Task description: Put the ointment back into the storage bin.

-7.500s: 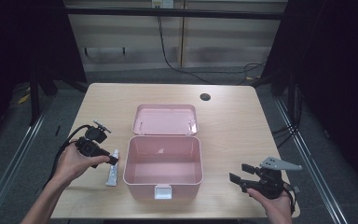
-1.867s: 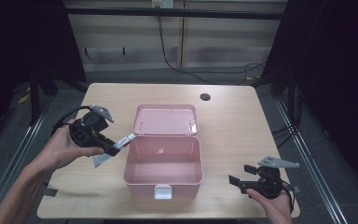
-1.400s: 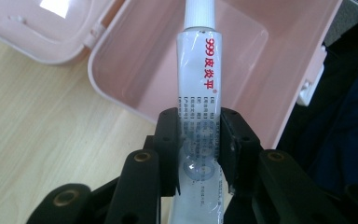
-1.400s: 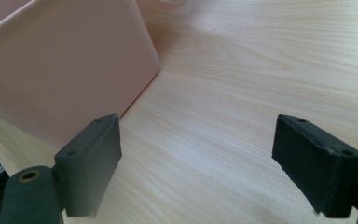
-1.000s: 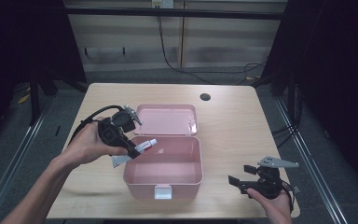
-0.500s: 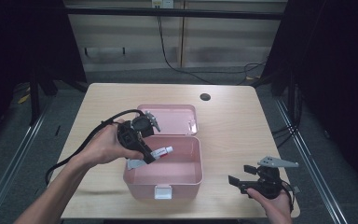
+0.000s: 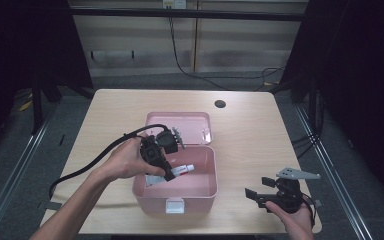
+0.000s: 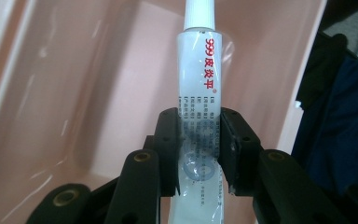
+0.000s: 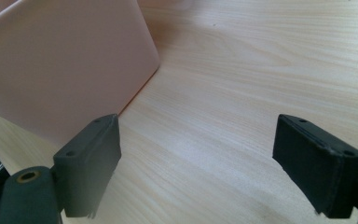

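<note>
A pink box (image 7: 207, 186) stands open on the table, its lid (image 7: 180, 127) laid back. My left gripper (image 7: 166, 172) is over the box's left side, shut on a white ointment tube (image 7: 180, 170) with red print. In the left gripper view the tube (image 8: 200, 88) runs up between the jaws, cap pointing into the box interior (image 8: 98, 93). My right gripper (image 7: 257, 192) rests low at the table's front right, open, nothing between its fingers. In the right gripper view the box's pink wall (image 9: 60, 60) is at the left of the open gripper (image 9: 205, 163).
The light wooden table (image 7: 260, 135) has a dark round hole (image 7: 220, 104) near its far edge. A black cable (image 7: 87, 165) trails from the left gripper across the table's left side. Dark floor and metal rails surround the table.
My left gripper picked the tube up from the table left of the box and carried it rightward over the box, now lowering it inside. The right gripper has stayed put.
</note>
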`<state>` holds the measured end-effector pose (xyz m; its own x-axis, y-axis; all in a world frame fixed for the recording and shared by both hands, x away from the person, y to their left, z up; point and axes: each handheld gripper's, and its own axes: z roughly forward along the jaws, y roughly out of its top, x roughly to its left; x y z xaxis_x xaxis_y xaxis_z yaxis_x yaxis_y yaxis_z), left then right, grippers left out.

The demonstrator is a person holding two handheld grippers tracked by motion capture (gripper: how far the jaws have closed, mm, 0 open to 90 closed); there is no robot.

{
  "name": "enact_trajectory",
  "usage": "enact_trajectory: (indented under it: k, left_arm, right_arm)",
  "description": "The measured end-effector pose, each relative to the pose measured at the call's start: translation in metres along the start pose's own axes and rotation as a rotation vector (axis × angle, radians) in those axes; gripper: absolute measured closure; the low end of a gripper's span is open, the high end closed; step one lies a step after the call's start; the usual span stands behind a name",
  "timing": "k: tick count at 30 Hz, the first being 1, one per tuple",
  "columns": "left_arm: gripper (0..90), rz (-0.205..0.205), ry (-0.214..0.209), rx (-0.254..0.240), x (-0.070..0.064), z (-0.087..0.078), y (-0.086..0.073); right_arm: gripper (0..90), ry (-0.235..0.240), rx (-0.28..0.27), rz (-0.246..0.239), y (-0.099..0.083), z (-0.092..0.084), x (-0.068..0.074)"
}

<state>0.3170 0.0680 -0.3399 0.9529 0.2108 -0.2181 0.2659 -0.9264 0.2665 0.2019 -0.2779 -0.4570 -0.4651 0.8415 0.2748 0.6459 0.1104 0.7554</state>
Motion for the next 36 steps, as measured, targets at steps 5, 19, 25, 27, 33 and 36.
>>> enact_trajectory:
  k: [5, 19, 25, 27, 33, 36]
  left_arm:
    - [70.1, 0.007, -0.009, 0.011, 0.0, 0.012, 0.004]
    - [70.2, 0.033, -0.039, 0.056, 0.0, 0.041, 0.013]
    - [70.2, 0.037, -0.045, 0.072, 0.0, 0.047, 0.014]
    - [70.2, 0.036, -0.047, 0.078, 0.0, 0.05, 0.015]
    - [70.2, 0.032, -0.06, 0.098, 0.0, 0.061, 0.017]
    - [70.2, 0.033, -0.054, 0.12, 0.001, 0.066, 0.018]
  right_arm:
    - [14.7, -0.002, 0.001, 0.002, 0.0, 0.0, 0.0]
    - [14.6, 0.0, 0.002, 0.013, 0.0, -0.001, 0.0]
    - [14.6, 0.0, 0.002, 0.014, 0.0, -0.001, 0.0]
    - [14.6, 0.0, 0.004, 0.016, 0.0, -0.001, 0.0]
    - [14.6, -0.004, 0.007, 0.016, 0.0, 0.0, 0.0]
    - [14.6, -0.004, 0.004, 0.013, 0.0, -0.001, -0.001]
